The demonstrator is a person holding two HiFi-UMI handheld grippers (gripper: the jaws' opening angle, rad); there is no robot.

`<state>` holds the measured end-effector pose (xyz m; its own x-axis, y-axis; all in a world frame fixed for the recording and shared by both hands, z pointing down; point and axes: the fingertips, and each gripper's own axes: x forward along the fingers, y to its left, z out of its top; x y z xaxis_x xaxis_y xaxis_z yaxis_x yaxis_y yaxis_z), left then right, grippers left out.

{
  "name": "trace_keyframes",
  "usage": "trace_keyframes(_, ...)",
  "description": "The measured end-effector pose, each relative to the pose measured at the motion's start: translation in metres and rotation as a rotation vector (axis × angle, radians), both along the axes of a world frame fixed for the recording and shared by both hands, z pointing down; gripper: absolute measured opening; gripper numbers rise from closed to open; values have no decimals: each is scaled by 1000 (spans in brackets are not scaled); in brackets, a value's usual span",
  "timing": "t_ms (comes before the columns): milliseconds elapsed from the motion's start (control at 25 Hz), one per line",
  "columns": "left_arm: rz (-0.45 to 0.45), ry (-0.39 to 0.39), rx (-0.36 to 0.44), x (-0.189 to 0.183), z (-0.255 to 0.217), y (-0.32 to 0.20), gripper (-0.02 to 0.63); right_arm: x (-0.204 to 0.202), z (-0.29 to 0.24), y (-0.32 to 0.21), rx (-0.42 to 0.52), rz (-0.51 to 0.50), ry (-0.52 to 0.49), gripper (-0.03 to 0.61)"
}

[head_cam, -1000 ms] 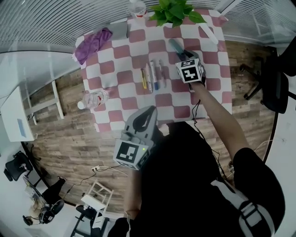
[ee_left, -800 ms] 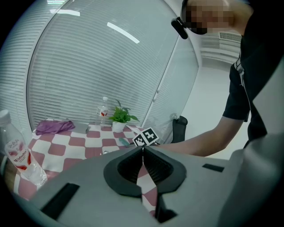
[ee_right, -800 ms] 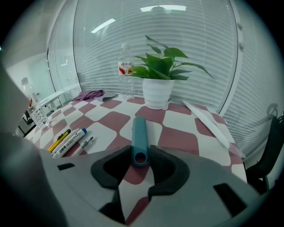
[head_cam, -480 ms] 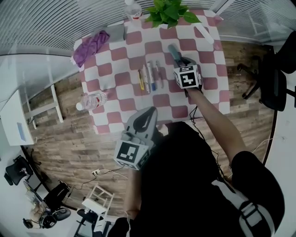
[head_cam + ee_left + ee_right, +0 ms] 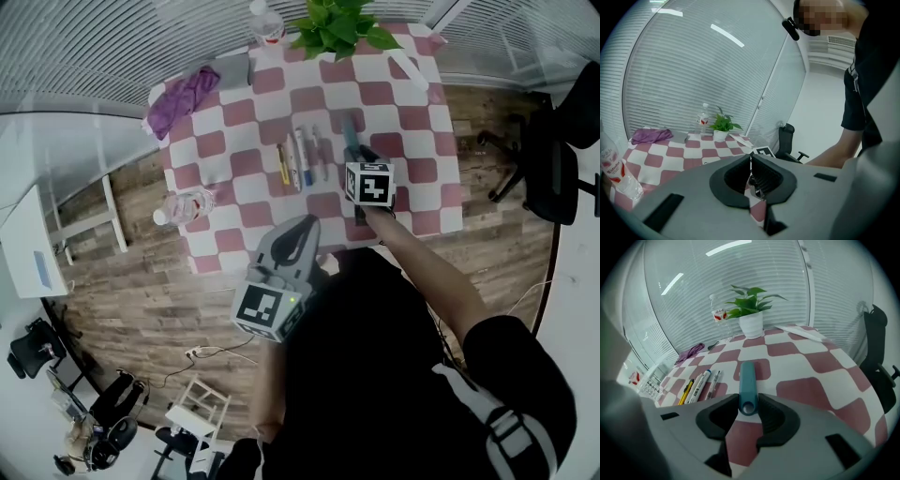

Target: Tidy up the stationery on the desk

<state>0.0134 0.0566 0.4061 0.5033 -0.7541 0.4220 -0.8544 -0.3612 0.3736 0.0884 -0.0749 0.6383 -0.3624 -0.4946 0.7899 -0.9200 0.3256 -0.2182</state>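
Note:
A teal tube [image 5: 747, 380] sticks out forward between the jaws of my right gripper [image 5: 749, 401], which is shut on its near end. The head view shows that tube [image 5: 352, 131] over the checked tablecloth [image 5: 412, 141], just right of a row of pens, with the right gripper [image 5: 357, 155] behind it. The row holds a yellow knife-like pen [image 5: 283, 164], a white marker [image 5: 301, 157] and a thin pen [image 5: 319, 155]. My left gripper [image 5: 300, 234] hangs off the table's near edge, jaws shut with nothing in them [image 5: 751, 157].
A potted plant [image 5: 342, 23] and an upright bottle [image 5: 265, 21] stand at the far edge. A purple cloth [image 5: 178, 94] lies at the far left, a bottle on its side [image 5: 187, 204] at the left edge. An office chair [image 5: 553, 159] stands right of the table.
My right gripper has drawn back toward the near edge of the table with the teal tube in it. The left gripper has stayed where it was.

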Motion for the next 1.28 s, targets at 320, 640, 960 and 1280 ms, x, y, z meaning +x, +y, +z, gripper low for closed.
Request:
trace_keyframes(320,8,0,17,2,-1,3,35,-15,0,28,-74,32,-52,144)
trace_keyframes(640,-2,-5,19,2,-2,9,35,-31,-2,39,-121,64,-111,146)
trace_keyframes(960,-25,-17,20,-3,-2,16,35,-34,-2,40,-119,57,-116,159)
trace_keyframes(1280,-31,-16,33,0,-7,22,35,-29,-7,40,-114,48,-105,172)
